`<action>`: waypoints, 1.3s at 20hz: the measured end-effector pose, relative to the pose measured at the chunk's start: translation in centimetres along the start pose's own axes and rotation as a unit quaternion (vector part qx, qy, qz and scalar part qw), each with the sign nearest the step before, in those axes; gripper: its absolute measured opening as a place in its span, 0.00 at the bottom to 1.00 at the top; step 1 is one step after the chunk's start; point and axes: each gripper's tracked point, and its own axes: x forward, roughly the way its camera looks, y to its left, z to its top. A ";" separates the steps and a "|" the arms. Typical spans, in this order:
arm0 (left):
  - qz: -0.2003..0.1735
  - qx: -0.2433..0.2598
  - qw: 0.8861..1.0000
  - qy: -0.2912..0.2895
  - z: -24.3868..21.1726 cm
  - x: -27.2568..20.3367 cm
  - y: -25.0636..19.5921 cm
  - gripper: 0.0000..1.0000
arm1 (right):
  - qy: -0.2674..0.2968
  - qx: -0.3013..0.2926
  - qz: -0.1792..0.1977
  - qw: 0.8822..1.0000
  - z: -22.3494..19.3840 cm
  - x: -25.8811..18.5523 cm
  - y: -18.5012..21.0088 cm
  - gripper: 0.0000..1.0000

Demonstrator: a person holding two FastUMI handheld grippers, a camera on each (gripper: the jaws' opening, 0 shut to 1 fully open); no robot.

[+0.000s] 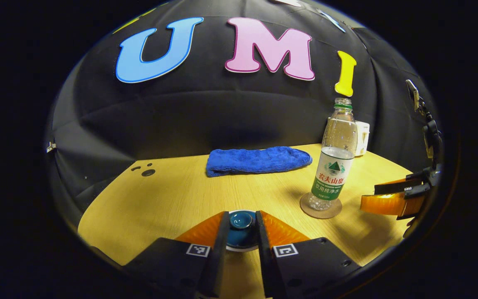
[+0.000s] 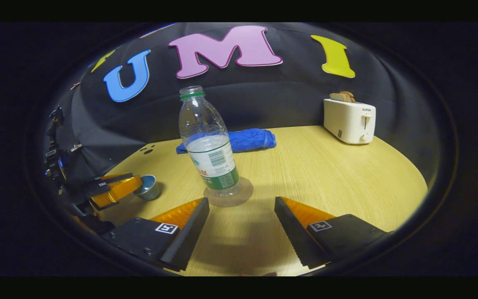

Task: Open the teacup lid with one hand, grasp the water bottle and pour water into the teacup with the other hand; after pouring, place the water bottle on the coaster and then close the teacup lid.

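Observation:
The teacup [image 1: 242, 248] stands on the table at the near edge with its dark teal lid [image 1: 241, 236] on it. My left gripper [image 1: 241, 216] has its two fingers closed against the lid's knob from both sides. The water bottle [image 1: 333, 166], uncapped and partly full, stands upright on a round coaster [image 1: 321, 210] to the right. In the right gripper view the bottle [image 2: 210, 153] and coaster [image 2: 243, 193] are just ahead of my right gripper [image 2: 242, 226], which is open and empty. The left gripper [image 2: 137, 185] and teacup [image 2: 148, 187] sit at the left.
A folded blue towel [image 1: 257, 161] lies at the back of the wooden table [image 1: 172, 199]. A white toaster [image 2: 349, 120] with bread in it stands at the back right. My right gripper [image 1: 392, 201] hovers at the table's right edge.

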 end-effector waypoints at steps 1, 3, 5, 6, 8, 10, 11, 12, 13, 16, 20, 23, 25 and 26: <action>0.000 -0.001 1.000 -0.001 0.2 -0.2 0.0 0.42 | -0.001 -0.001 0.002 1.000 0.2 -0.1 0.1 0.98; 0.001 -0.001 1.000 -0.004 1.0 -0.9 -0.1 0.48 | -0.005 -0.002 0.008 1.000 0.8 -0.7 0.6 0.98; 0.003 -0.007 1.000 -0.005 1.8 -1.9 -0.1 0.53 | -0.012 -0.005 0.011 1.000 1.9 -1.4 0.9 0.98; 0.004 -0.011 1.000 -0.005 2.4 -2.6 0.0 0.51 | -0.017 -0.008 0.010 1.000 2.7 -1.9 1.1 0.98; 0.008 -0.018 1.000 -0.007 4.0 -4.1 0.2 0.70 | -0.031 -0.010 0.010 0.999 5.0 -3.3 1.3 0.98; 0.013 -0.023 1.000 -0.015 6.3 -5.8 0.6 0.80 | -0.052 -0.013 0.009 0.998 8.0 -5.0 1.8 0.98; 0.013 -0.026 0.999 -0.021 7.7 -6.7 0.7 0.85 | -0.063 -0.018 0.010 0.998 9.5 -6.1 2.0 0.98; 0.012 -0.028 0.999 -0.026 9.0 -7.5 0.8 0.97 | -0.073 -0.026 0.010 0.997 11.1 -7.1 2.3 0.99; 0.012 -0.031 0.999 -0.034 10.5 -8.5 0.9 0.96 | -0.083 -0.037 0.011 0.996 12.5 -8.2 2.6 0.99; 0.018 -0.029 0.997 -0.063 15.0 -11.0 1.6 0.96 | -0.113 -0.065 0.008 0.991 16.7 -11.4 3.3 0.99; 0.022 -0.022 0.995 -0.092 19.4 -13.9 2.2 0.96 | -0.144 -0.069 0.011 0.987 20.8 -14.7 4.7 0.99; 0.024 -0.028 0.994 -0.098 20.9 -15.6 2.4 0.96 | -0.161 -0.073 0.010 0.984 22.3 -16.5 5.3 0.98; 0.027 -0.030 0.994 -0.103 21.6 -16.7 2.7 0.96 | -0.168 -0.075 0.012 0.983 22.7 -17.7 5.9 0.99; 0.026 -0.029 0.994 -0.105 21.8 -17.2 2.6 0.96 | -0.170 -0.075 0.012 0.983 22.8 -18.1 6.2 0.99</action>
